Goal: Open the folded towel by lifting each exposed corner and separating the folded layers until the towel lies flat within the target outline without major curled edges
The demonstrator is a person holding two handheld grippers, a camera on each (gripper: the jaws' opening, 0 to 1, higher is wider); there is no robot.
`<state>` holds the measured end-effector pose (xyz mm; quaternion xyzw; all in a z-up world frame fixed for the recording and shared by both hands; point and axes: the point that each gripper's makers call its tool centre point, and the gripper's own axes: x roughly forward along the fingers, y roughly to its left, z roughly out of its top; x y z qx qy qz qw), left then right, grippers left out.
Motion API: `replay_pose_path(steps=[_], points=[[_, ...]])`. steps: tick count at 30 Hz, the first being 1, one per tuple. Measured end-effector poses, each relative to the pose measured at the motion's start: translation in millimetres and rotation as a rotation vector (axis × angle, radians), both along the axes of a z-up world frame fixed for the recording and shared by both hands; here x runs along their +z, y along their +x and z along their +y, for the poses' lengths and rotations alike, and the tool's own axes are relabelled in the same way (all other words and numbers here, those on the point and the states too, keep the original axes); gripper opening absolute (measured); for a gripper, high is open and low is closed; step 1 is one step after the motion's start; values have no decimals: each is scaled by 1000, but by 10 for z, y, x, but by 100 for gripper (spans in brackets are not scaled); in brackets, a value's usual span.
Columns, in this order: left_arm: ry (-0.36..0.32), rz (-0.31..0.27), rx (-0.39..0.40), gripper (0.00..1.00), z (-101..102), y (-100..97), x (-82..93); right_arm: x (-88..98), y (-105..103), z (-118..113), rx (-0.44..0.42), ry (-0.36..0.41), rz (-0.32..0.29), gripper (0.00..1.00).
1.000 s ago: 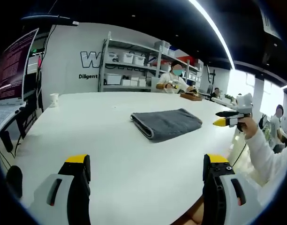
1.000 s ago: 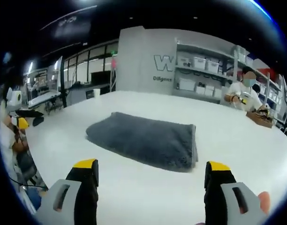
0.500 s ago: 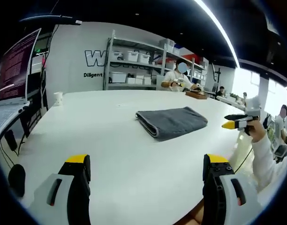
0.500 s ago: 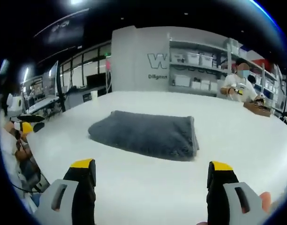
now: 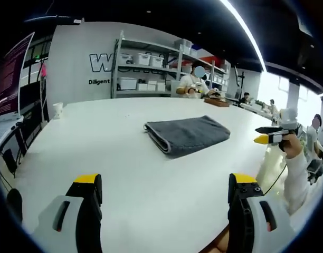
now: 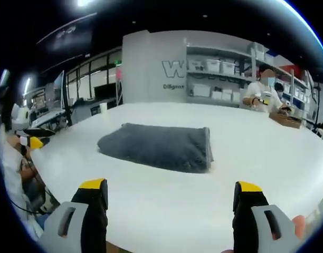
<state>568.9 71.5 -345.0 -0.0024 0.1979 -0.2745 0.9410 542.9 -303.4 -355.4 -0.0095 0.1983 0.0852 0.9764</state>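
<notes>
A folded dark grey towel [image 5: 185, 135] lies on the white table [image 5: 114, 158], its thick folded edge turned toward the left gripper view. In the right gripper view the same towel [image 6: 157, 147] rests mid-table ahead of the jaws. My left gripper [image 5: 164, 182] is open, its yellow-tipped jaws wide apart and well short of the towel. My right gripper [image 6: 169, 187] is open too, empty and held back from the towel. The right gripper [image 5: 268, 135] also appears at the right of the left gripper view, held in a hand. The left gripper [image 6: 30, 141] shows at the left edge of the right gripper view.
Metal shelving [image 5: 145, 74] with white bins stands at the back wall. A seated person [image 5: 193, 84] works at the table's far end beside a brown box [image 5: 217, 103]. A white cup [image 5: 58, 110] stands at the far left. A monitor [image 5: 11, 71] is at the left.
Both views shifted slightly with the hands. The towel sits a little lower and further left in each view; it has not moved on the table. Both grippers stayed open.
</notes>
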Motion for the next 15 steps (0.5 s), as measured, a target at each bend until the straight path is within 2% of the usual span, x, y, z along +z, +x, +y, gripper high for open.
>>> replay_pose_path(steps=[3,7,11,15], points=[[1,-4,-15,98,-82,4,-17,32,-45,-5,2,2,-3,99],[19,22,-74,97,-277,13,-144,140,-127,-51,-17,-2,-26,99],[12,7,-119,97,-448,23,-171,213,-201,-136,-43,-20,-34,99],[11,11,-137,97,-530,43,-215,258,-248,-220,-69,-28,-44,99]])
